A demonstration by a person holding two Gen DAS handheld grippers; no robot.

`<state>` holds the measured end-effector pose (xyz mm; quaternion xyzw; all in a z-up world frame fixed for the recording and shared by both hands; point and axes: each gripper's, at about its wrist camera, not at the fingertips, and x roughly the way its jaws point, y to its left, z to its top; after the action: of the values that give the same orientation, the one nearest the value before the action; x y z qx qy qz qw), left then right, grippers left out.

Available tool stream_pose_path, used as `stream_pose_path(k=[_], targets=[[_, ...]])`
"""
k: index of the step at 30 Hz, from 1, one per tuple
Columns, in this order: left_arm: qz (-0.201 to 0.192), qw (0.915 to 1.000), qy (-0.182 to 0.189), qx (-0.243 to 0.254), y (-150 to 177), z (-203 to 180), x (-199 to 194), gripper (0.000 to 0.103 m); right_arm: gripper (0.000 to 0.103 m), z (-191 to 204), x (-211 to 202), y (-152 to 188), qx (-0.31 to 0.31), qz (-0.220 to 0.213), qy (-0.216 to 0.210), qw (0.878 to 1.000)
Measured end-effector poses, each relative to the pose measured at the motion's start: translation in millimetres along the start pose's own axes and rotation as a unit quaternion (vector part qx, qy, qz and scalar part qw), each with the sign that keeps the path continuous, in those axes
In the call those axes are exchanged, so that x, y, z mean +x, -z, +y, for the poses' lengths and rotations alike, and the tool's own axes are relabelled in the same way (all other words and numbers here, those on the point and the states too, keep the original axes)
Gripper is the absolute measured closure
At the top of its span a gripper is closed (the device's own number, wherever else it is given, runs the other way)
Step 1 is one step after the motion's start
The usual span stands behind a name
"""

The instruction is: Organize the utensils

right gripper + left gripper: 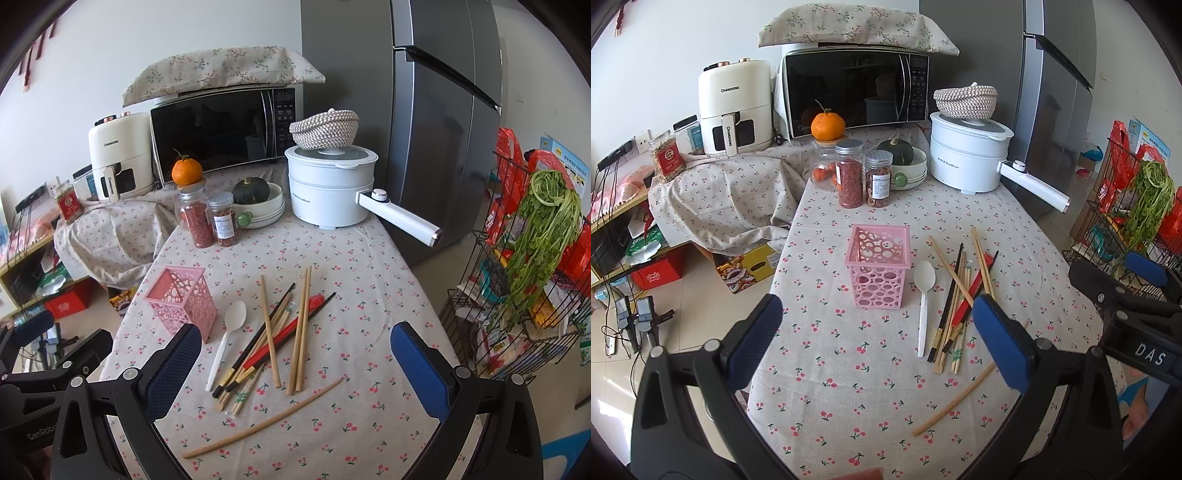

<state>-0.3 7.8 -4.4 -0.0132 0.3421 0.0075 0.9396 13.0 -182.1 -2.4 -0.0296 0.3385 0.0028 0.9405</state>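
An empty pink perforated utensil holder (878, 266) (183, 299) stands upright on the cherry-print tablecloth. Right of it lie a white plastic spoon (924, 295) (229, 334), a loose pile of wooden, black and red chopsticks (960, 295) (280, 339) and a red spoon (317, 301) partly under them. One long wooden chopstick (964, 397) (264, 421) lies apart, nearer me. My left gripper (877, 339) is open and empty above the near table edge. My right gripper (295, 369) is open and empty, hovering short of the pile; it also shows at the right of the left wrist view (1126, 291).
At the back stand jars of dried food (849, 173), a bowl with a green squash (905, 158), a white electric pot (967, 151) with a long handle, a microwave (857, 92) and an air fryer (735, 107). A wire rack with greens (535, 258) stands right of the table.
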Motion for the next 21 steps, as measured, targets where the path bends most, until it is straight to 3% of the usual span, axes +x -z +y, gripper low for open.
stream_pose_path(k=[21], targets=[[0.000, 1.0000, -0.002, 0.001, 0.0, -0.2, 0.2, 0.001, 0.000, 2.9, 2.5, 5.6, 0.001, 0.005, -0.005, 1.000]])
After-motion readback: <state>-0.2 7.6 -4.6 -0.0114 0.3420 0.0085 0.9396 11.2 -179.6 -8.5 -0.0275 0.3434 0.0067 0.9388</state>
